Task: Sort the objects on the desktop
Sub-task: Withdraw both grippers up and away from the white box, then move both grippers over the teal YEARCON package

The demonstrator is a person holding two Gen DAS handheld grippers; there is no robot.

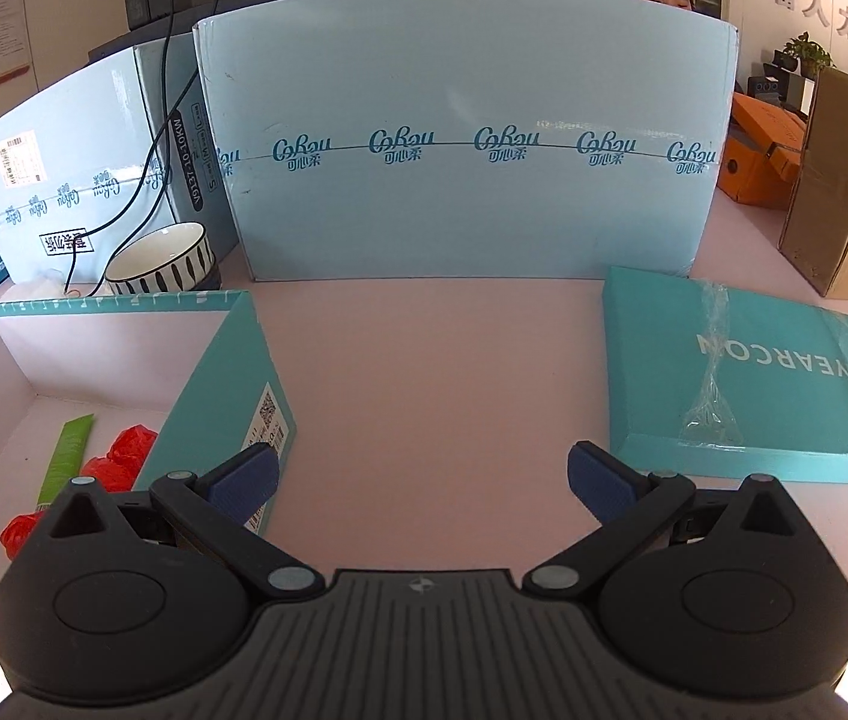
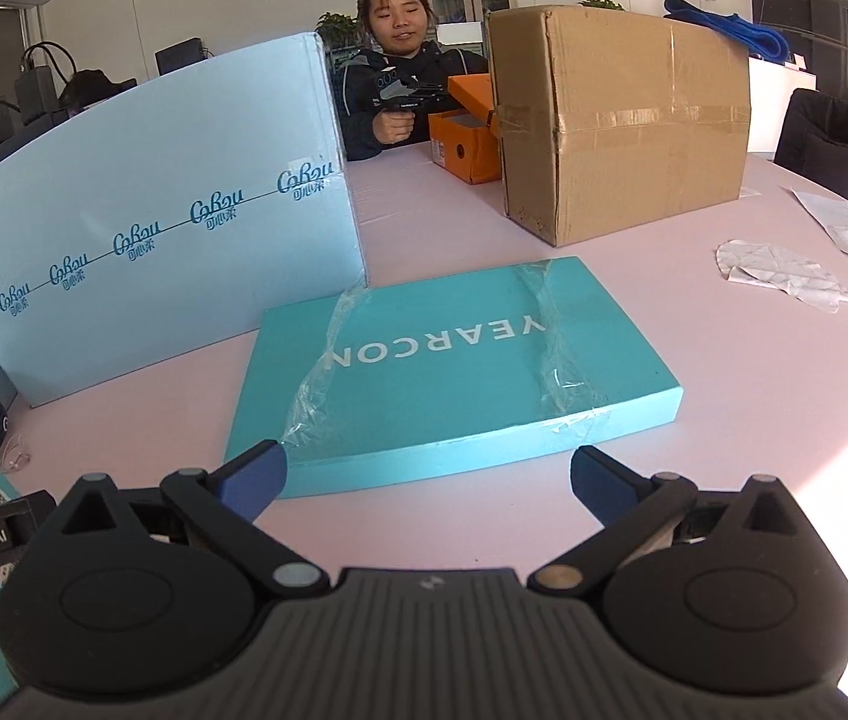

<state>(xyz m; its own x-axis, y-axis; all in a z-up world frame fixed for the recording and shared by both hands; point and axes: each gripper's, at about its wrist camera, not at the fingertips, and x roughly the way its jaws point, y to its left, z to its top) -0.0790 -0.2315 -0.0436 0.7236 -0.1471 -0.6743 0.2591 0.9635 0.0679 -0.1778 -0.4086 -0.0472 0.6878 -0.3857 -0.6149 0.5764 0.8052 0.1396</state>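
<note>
Left gripper [image 1: 420,477] agape, empty | right gripper [image 2: 428,477] agape, empty | one teal lid [image 2: 454,372] | one green tube [image 1: 66,459]

Two low wrist views facing forward over table, sharing teal lid [image 1: 742,360] [image 2: 454,360]

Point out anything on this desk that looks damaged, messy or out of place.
The teal lid lying flat on the table carries torn, wrinkled strips of clear tape across its top. Crumpled white paper lies loose to its right. In the open teal box, a green tube and red wrappers lie jumbled.
</note>
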